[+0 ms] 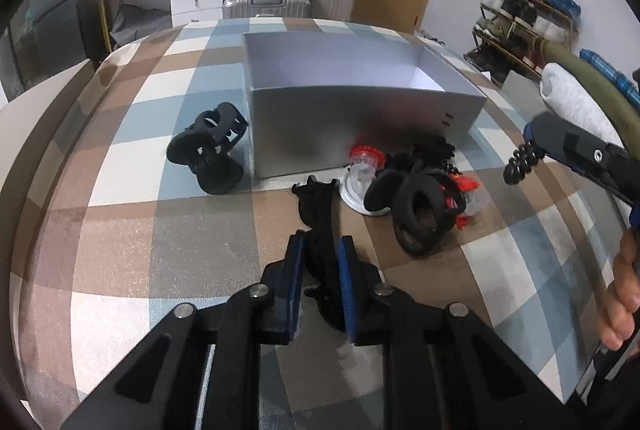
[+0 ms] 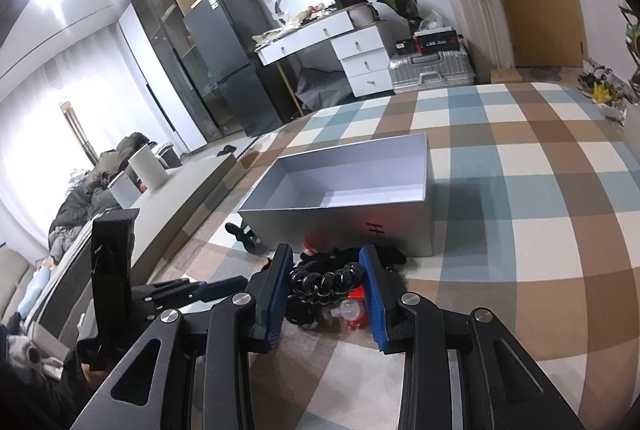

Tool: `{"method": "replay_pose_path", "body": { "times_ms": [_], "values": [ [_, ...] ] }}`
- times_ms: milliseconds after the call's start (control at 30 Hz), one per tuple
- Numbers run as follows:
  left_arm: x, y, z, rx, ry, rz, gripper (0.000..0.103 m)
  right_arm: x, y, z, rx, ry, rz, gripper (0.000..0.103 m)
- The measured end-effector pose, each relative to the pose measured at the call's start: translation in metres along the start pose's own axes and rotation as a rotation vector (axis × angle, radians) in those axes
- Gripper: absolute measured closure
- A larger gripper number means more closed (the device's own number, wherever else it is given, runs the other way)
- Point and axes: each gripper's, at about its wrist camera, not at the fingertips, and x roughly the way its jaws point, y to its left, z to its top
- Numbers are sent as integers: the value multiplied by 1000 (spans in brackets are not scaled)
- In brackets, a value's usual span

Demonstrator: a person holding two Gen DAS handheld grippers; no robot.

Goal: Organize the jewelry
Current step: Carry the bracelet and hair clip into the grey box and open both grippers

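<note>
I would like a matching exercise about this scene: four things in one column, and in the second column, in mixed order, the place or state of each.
Things:
1. grey box
2. spiral hair tie
3. black hair clip
4. lone black claw clip

Places or states:
A. between the left gripper's shut pads
B. open, nothing seen inside
C. held by the right gripper
D. on the checked cover, left of the box

Pairs: 1-B, 2-C, 3-A, 4-D

One grey box (image 1: 360,118), two large black claw clips (image 1: 208,150), one spiral hair tie (image 2: 324,280).
</note>
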Motion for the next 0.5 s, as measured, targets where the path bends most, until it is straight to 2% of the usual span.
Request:
{"method": "replay_pose_path", "body": {
  "times_ms": [267, 500],
  "values": [
    [-19, 4, -5, 9, -53, -10, 93, 1, -1, 0, -1, 2, 7, 70],
    [-39, 12, -2, -4, -136, -6, 93, 0, 3, -1, -15, -7, 20, 70]
  ]
}}
